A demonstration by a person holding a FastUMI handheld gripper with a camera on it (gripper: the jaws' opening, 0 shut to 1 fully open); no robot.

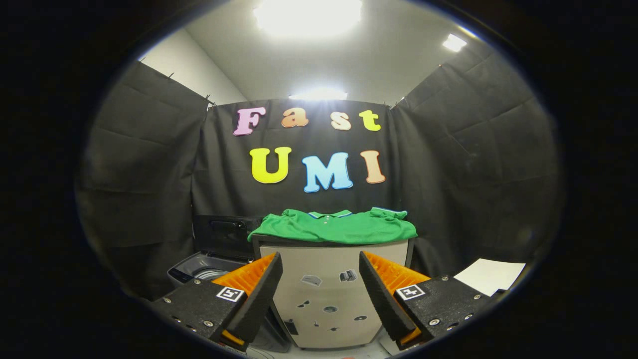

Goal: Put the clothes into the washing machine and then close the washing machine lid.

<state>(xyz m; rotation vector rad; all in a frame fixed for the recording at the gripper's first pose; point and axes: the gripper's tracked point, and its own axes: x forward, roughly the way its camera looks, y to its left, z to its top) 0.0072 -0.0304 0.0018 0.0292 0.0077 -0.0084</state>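
A green polo shirt (335, 227) lies draped over a pale cabinet (326, 294), well beyond the gripper (320, 264); its fingers spread wide, holding nothing; the washing machine (209, 269) stands open beside the cabinet.

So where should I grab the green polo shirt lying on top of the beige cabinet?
Take the green polo shirt at its front hem, which drapes over the beige cabinet edge facing the open gripper. Come straight in, raised to the cabinet top, since that overhanging fold offers loose cloth to pinch.
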